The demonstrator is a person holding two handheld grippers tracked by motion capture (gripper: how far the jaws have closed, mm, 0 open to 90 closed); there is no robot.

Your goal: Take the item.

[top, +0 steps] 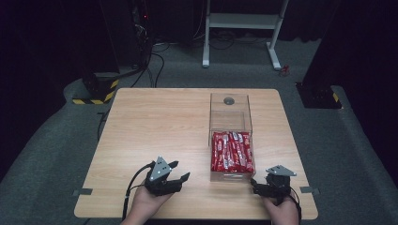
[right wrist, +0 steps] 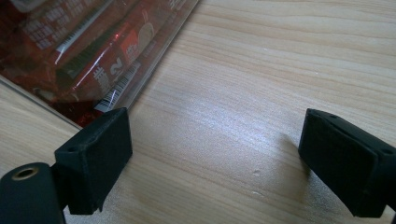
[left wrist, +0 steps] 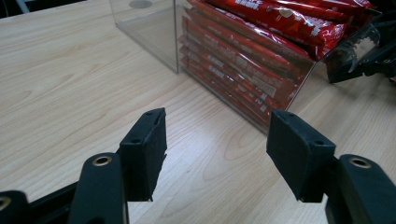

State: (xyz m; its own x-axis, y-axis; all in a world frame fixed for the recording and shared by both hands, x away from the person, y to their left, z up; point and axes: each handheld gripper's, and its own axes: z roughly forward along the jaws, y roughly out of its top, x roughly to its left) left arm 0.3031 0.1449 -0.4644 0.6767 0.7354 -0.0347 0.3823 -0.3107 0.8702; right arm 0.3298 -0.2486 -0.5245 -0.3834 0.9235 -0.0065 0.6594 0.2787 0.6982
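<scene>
We keep both claws spread and empty near the worktop's (top: pixel 141 122) near edge, flanking the clear plastic box (top: pixel 230 110) by the right edge. Its near half is packed with red snack packets (top: pixel 232 151). The left claw (top: pixel 180 171) angles toward that box; the right claw (top: pixel 254 186) hovers by its near right corner, apparently to steady it.

wrapper print: red snack packets (right wrist: pixel 88 51) blurred, unreadable
clear box (left wrist: pixel 261 70): top cut off by picture edge
</scene>
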